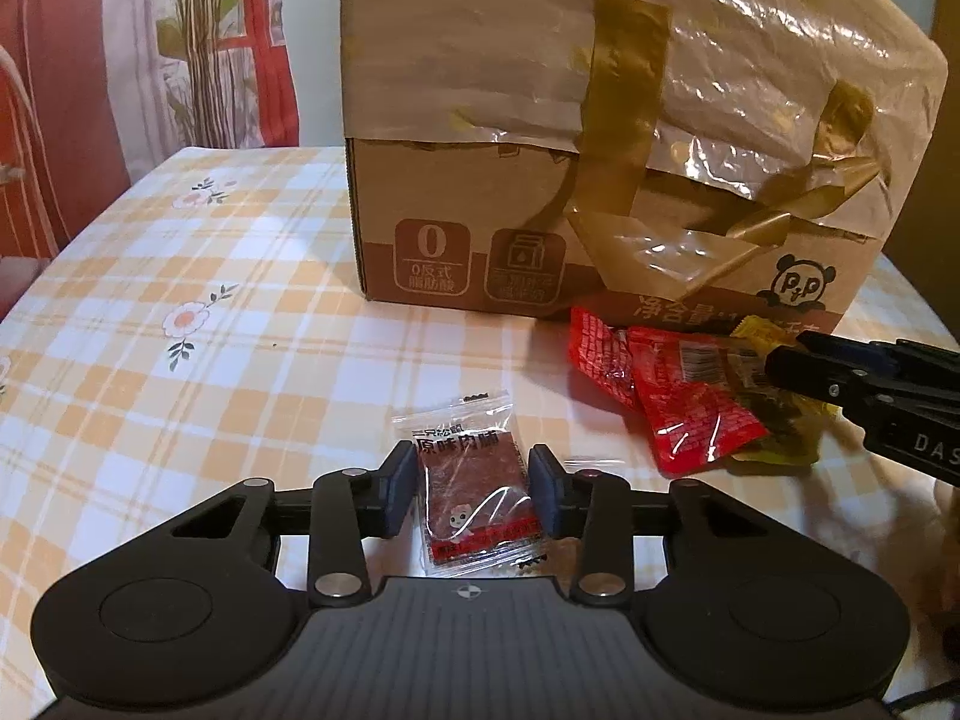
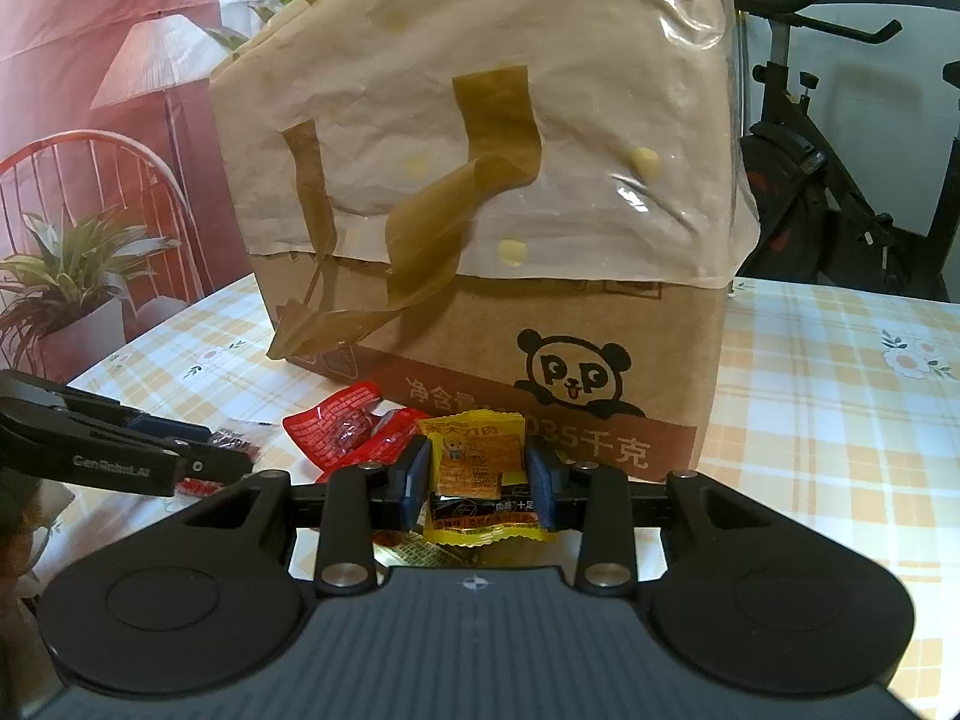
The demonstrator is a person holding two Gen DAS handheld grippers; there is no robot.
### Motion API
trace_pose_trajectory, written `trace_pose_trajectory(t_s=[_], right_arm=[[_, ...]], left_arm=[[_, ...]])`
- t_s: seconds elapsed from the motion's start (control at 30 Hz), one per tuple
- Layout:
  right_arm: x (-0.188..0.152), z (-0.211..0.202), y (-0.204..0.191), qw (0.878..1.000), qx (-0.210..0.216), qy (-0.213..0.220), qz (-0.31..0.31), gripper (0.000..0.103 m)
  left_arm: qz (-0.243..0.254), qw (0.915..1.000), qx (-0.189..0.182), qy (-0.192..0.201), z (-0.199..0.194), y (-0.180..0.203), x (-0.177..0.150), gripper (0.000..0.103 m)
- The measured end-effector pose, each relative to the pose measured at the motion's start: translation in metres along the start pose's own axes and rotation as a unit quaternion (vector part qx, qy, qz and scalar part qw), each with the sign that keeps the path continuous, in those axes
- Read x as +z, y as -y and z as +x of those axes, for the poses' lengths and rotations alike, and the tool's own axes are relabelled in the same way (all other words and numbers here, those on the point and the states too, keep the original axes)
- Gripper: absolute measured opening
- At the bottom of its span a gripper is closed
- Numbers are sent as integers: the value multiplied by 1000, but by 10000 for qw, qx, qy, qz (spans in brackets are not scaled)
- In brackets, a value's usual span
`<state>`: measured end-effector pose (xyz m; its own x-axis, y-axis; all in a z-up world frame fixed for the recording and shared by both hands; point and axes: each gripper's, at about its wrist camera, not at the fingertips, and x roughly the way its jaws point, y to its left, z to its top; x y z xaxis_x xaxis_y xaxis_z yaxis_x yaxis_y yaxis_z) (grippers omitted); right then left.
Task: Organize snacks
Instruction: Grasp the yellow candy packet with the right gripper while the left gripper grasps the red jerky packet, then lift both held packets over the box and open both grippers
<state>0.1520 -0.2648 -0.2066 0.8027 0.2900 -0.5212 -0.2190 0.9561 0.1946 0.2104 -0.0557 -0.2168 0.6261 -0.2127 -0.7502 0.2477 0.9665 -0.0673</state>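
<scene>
Table (image 1: pixel 180 276) with yellow check flowered cloth, big cardboard box (image 1: pixel 456 222), red snack packs (image 1: pixel 690 402), maybe meat snack (image 1: pixel 474 480) lying flat

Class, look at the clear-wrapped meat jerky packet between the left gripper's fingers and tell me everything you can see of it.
The meat jerky packet is a small flat sachet of clear, crinkled plastic with serrated ends. Inside lies a reddish-brown slab; black Chinese characters run across the top, and a cartoon figure and a red band mark the lower part. It lies on the checked tablecloth, between the blue pads of the left gripper, which close on its sides. It lies apart from the red packets.
</scene>
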Motion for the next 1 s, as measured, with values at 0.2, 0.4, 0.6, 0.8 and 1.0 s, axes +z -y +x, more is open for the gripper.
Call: trace_pose_trajectory(t_s=[0.2, 0.4, 0.6, 0.8, 1.0], right_arm=[[-1, -4, -1, 9999, 19, 104, 36, 37], [-1, -5, -1, 9999, 9, 164, 53, 37], [-1, -11, -2, 9995, -210, 237, 67, 37], [9, -40, -7, 9987, -239, 418, 161, 37], [37, -80, -17, 9954, -129, 951, -12, 37]], left_arm=[[-73, 9999, 50, 141, -5, -4, 3, 42], [-190, 9990, 123, 390, -14, -11, 9, 42], [-282, 9965, 117, 780, -33, -21, 20, 42], [-297, 9904, -59, 1348, -63, -24, 41, 42], [-134, 9775, -401, 2066, -100, -17, 71, 43]])
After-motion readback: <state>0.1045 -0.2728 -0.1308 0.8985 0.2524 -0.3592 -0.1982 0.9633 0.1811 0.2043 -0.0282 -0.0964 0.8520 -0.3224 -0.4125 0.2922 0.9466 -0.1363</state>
